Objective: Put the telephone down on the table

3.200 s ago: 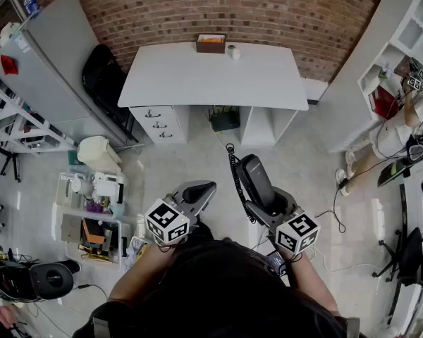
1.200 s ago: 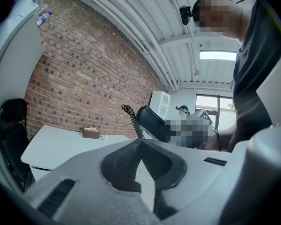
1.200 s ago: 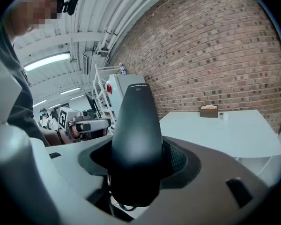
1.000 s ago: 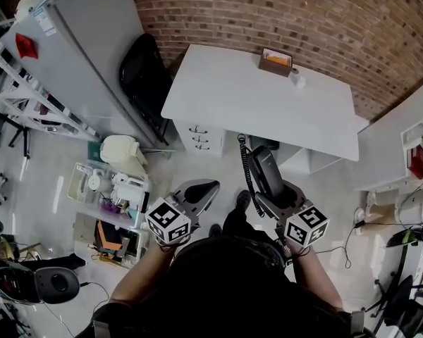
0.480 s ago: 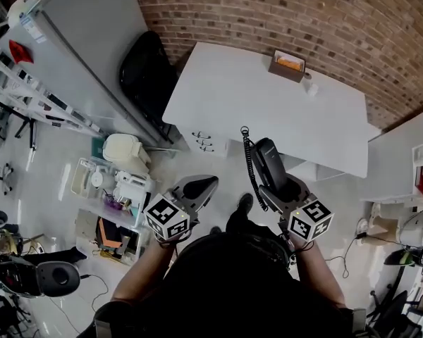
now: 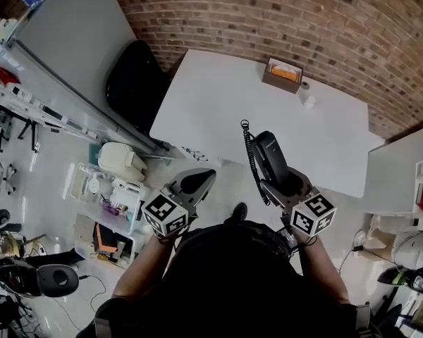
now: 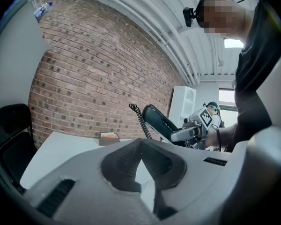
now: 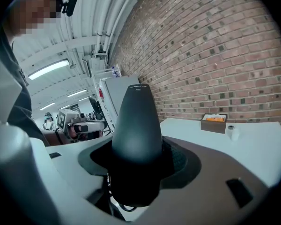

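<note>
A black telephone handset (image 6: 268, 157) with a coiled cord (image 6: 249, 153) is held up over the near edge of the white table (image 6: 218, 97). My right gripper (image 6: 285, 183) is shut on the handset (image 8: 136, 135), which points toward the brick wall. My left gripper (image 6: 192, 182) hangs to the left of it, off the table's near edge, jaws together with nothing between them (image 7: 141, 165). In the left gripper view the handset (image 7: 157, 122) and right gripper (image 7: 193, 131) show ahead to the right.
A brown box (image 6: 283, 73) with orange contents and a small white cup (image 6: 309, 102) sit at the table's far side by the brick wall. A black chair (image 6: 134, 83) stands left of the table. Cluttered bins (image 6: 106, 196) lie on the floor at left.
The view has drawn closer to the table; the handset now reaches over its near edge. Both grippers keep their hold and spacing.
</note>
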A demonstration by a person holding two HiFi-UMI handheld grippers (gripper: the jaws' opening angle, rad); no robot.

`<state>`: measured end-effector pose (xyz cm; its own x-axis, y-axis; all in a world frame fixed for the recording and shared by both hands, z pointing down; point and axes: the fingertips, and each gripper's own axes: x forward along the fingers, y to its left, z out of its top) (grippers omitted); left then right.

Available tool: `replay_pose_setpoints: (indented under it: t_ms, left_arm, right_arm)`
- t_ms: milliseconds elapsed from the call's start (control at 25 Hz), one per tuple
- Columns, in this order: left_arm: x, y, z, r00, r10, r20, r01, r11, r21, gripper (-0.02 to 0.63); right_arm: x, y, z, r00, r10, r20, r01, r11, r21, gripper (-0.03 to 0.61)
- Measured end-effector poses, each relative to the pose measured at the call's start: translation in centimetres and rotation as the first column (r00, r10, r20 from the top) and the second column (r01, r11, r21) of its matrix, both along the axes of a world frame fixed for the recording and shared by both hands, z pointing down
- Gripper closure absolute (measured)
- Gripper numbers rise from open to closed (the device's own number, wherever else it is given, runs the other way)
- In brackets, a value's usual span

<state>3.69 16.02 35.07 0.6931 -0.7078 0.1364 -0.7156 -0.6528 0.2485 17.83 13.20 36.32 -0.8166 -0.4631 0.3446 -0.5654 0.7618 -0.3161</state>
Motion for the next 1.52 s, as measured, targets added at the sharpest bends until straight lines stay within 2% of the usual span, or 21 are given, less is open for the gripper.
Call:
replay_pose_setpoints:
  t_ms: [200, 680, 1120, 1520]
  left_arm:
    - [0.5, -3.7, -0.4, 0.999, -0.043, 0.007, 0.043, 0.999, 0.016, 0.606]
    - [0.1, -9.3, 0.0, 0.999, -0.049, 0.012, 0.049, 0.999, 0.006, 0.606]
    - [0.1, -16.4, 0.6, 0.997, 0.076, 0.015, -0.076, 0.997, -0.001, 0.606]
    - [-4.1, -24.0, 1.6, 0.982, 0.186, 0.029, -0.185, 0.982, -0.031, 0.606]
  right_arm:
    - [1.9, -3.7, -0.1, 1.0, -0.01, 0.012, 0.01, 1.0, 0.001, 0.307]
    - [2.5, -9.1, -0.5, 0.999, 0.024, 0.029, -0.024, 1.0, 0.0, 0.307]
    - [1.1, -14.8, 0.0, 0.99, 0.137, 0.028, -0.137, 0.991, -0.001, 0.307]
    - [-2.3, -21.5, 1.2, 0.968, 0.25, 0.011, -0.249, 0.968, -0.021, 0.307]
